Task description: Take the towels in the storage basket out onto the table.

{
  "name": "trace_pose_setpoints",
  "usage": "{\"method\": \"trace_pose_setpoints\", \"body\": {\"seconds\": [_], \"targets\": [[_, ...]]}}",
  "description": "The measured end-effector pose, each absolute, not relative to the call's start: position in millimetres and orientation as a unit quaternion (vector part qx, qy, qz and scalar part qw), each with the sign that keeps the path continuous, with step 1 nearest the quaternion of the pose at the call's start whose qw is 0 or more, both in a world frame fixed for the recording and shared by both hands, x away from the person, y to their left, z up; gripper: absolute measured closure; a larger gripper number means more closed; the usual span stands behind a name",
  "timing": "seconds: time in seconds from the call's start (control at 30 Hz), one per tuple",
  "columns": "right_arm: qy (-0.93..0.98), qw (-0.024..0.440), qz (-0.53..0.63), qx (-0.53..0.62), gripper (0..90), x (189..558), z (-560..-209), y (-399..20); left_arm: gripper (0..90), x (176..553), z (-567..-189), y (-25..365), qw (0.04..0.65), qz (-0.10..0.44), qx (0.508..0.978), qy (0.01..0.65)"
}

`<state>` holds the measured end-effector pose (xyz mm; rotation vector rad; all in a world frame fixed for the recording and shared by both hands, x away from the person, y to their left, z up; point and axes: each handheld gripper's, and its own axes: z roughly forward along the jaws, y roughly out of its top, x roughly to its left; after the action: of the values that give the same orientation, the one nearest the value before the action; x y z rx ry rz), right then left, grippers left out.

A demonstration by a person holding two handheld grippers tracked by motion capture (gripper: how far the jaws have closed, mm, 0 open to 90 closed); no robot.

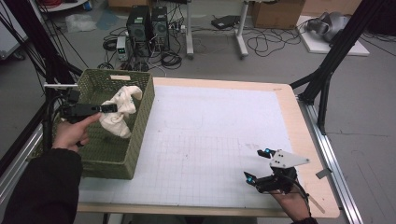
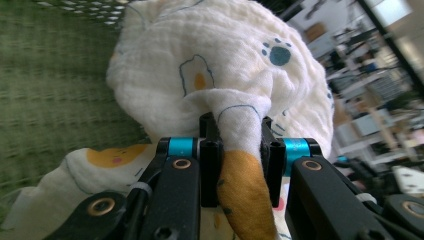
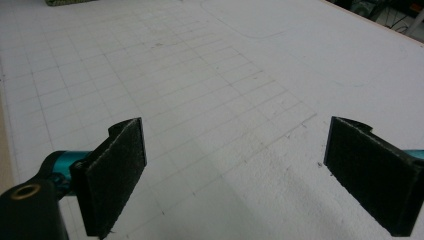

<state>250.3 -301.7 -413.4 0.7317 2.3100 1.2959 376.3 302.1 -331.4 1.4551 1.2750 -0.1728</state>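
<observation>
High view: the left gripper jaws clench the cream cloth inside the green basket at nine o'clock; lifting it out remains. The right gripper jaws gape at five o'clock over the bench.

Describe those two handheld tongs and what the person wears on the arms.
Each of the tongs is black with bright teal collars near the tips and brass-coloured rivets at the joints. The left tongs have narrow black jaw blocks. The right tongs carry flat, rough black pads, and a pale grey three-cornered plate sits on top. The left arm wears a dark sleeve.
</observation>
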Motion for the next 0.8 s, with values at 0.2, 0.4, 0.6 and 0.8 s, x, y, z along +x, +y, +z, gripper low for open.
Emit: {"method": "trace_pose_setpoints", "body": {"seconds": [0.2, 0.4, 0.6, 0.8], "targets": [[0.822, 0.194, 0.466, 0.263, 9.0, 251, -413, -302, 77.0, 378, -325, 292, 0.59, -0.093, 0.607, 0.524], [0.822, 0.191, 0.469, 0.263, 9.0, 251, -413, -302, 77.1, 379, -314, 273, 0.604, -0.109, 0.614, 0.496], [0.82, 0.19, 0.471, 0.262, 9.0, 251, -413, -301, 77.1, 381, -301, 240, 0.615, -0.128, 0.627, 0.46], [0.817, 0.188, 0.477, 0.262, 9.0, 251, -412, -301, 77.1, 386, -302, 201, 0.603, -0.144, 0.651, 0.438]]}}
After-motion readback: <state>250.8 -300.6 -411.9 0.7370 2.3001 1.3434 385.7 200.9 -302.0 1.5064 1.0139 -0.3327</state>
